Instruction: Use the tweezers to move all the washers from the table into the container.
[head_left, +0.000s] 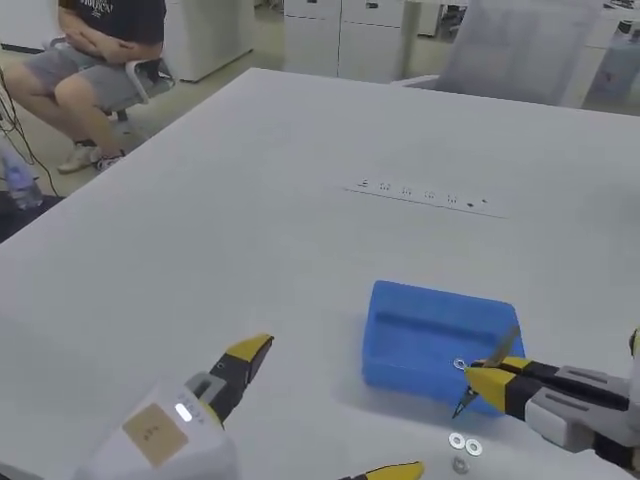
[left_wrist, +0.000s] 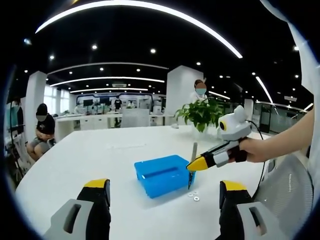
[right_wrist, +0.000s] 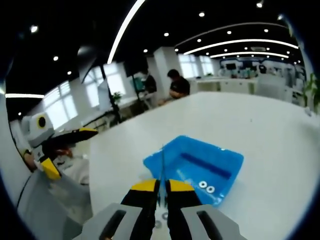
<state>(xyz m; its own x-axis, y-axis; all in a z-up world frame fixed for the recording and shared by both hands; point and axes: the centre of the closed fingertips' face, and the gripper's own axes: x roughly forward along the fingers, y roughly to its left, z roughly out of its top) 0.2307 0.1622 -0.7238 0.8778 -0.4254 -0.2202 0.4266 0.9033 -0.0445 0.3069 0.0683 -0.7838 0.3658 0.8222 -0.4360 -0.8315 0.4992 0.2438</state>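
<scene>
Blue container (head_left: 430, 310) partly behind right gripper (head_left: 483, 376) clamping tweezers (head_left: 503, 347); left gripper (head_left: 338, 404) agape, empty.

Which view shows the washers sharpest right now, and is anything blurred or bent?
Head view: even light, washers small but crisp. Left gripper view: fisheye curves ceiling lights, washers tiny. Right gripper view: soft focus, tweezers a thin blur.

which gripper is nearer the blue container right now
Right. The right gripper, shut on the tweezers, is at the near right corner of the blue container. The left gripper hangs over the table to the container's left, jaws open, clearly apart from it.
</scene>
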